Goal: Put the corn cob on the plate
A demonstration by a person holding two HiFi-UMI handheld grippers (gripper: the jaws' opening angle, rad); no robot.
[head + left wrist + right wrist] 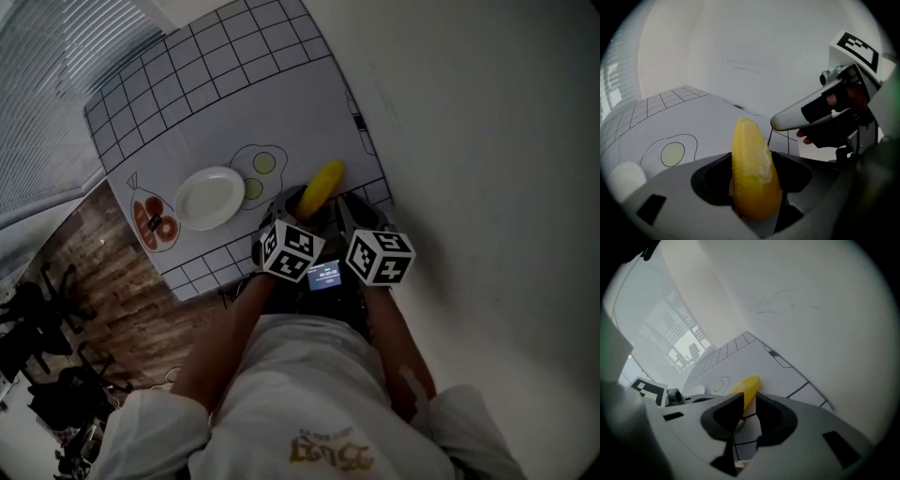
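Note:
The yellow corn cob [322, 185] points up and to the right near the front right corner of the gridded mat [206, 84]. In the left gripper view the corn cob [752, 173] stands between the two dark pads and fills the gap, so my left gripper [752, 164] is shut on it. The left gripper [298, 208] sits just below the cob. My right gripper [352, 211] is close beside it on the right. Its jaws [750, 401] stand a narrow gap apart with only the mat showing between them. A white empty plate [209, 197] lies left of the cob.
Fried-egg outlines [261, 169] are printed on the mat between plate and cob, and a bag drawing [155, 223] lies left of the plate. A white wall [469, 122] runs along the right. Wooden floor [84, 272] and dark chairs lie beyond the mat's left edge.

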